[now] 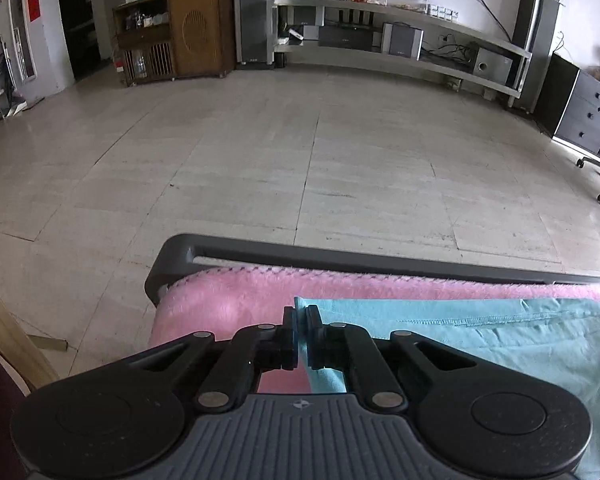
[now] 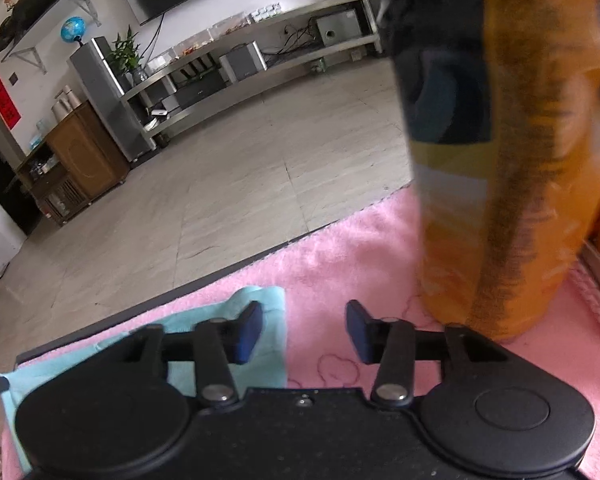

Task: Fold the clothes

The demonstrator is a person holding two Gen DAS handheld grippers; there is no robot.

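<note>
Currently, left wrist view: left gripper (image 1: 300,330) has its jaws pressed together on the left edge of the teal garment (image 1: 480,336), a thin fold of cloth pinched between the pads. The garment lies flat on the pink blanket (image 1: 220,304), which covers a table with a dark frame (image 1: 260,250); its stitched hem runs left to right, so the long axis seems to lie across the view, parallel to the table's far edge.

Right wrist view: right gripper (image 2: 305,330) stands spread, nothing between the pads. Its left finger is over the garment's right corner (image 2: 260,300); the right finger is over bare blanket. An orange plush toy (image 2: 520,200) stands just beside it.

Judgement: corner-grasp step, early in the fold. Next move calls for the right gripper to shift left and close on the corner before both lift.
</note>
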